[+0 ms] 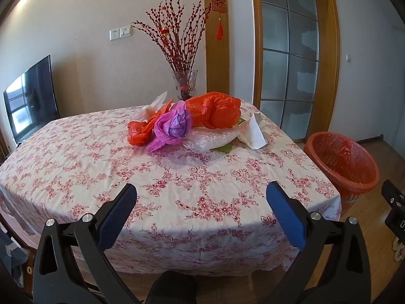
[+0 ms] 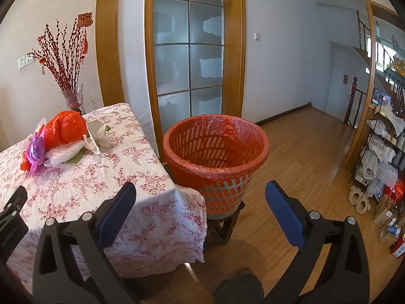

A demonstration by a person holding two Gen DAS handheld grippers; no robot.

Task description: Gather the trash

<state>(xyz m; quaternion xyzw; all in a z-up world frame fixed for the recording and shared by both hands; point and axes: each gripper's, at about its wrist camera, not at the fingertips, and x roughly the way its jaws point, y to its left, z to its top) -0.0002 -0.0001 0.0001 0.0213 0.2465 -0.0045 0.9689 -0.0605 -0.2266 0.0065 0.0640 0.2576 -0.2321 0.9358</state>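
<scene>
Left gripper: jaws spread wide, nothing between them; hovers over the near edge of the table, tilted down.
Right gripper: jaws spread wide, empty; hovers past the table's corner, facing the bin.
Table: covered by a white cloth with pink flower print.
Trash pile: at 12 o'clock from the left gripper, well apart, toward the table's far side.
Large orange plastic bag: crumpled, at the back of the pile.
Small orange bag: at the pile's 9 o'clock end.
Pink-purple bag: touching the small orange one.
Bubble wrap: lies in front of the large bag.
White paper: at the pile's 3 o'clock end.
Waste basket: orange liner, slatted wall, just beside the table, on a dark stool.
Vase of red branches: behind the pile.
</scene>
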